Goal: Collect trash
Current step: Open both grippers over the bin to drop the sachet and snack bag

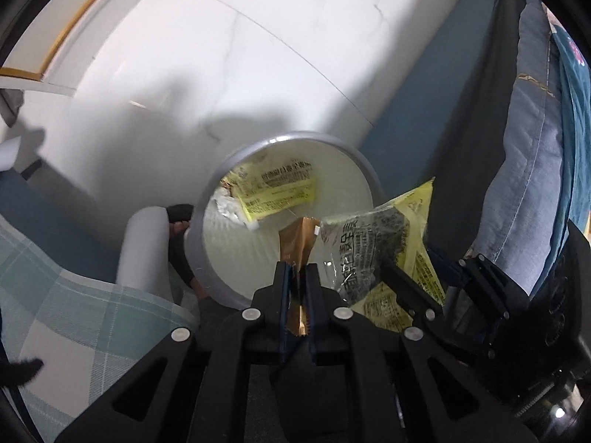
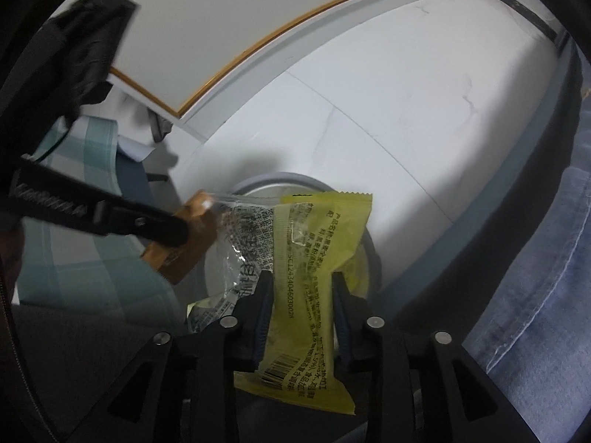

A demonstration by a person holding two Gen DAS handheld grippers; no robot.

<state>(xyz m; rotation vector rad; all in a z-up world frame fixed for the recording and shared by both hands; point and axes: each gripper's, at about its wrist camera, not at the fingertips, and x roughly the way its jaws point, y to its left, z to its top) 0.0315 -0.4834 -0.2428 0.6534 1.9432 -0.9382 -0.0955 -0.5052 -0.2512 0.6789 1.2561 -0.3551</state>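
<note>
A round grey-rimmed bin point(image 1: 221, 162) stands on the white floor, with a yellow wrapper point(image 1: 275, 190) and crumpled white paper inside. My left gripper point(image 1: 298, 269) is shut on a brown wrapper point(image 1: 297, 241) and holds it over the bin's near rim. In the right wrist view the bin point(image 2: 295, 179) sits behind a yellow and clear wrapper point(image 2: 317, 243). That wrapper lies between the parted fingers of my right gripper point(image 2: 301, 288), above the bin. The same wrapper point(image 1: 384, 243) and the right gripper point(image 1: 410, 288) show at the right of the left wrist view.
A bed with blue-grey bedding point(image 1: 532, 147) and a dark frame runs along the right. A green checked cloth point(image 1: 74, 295) and a white tube point(image 1: 144, 247) lie at the left. White floor tiles point(image 1: 240, 74) stretch beyond the bin to a white wall with a wood strip.
</note>
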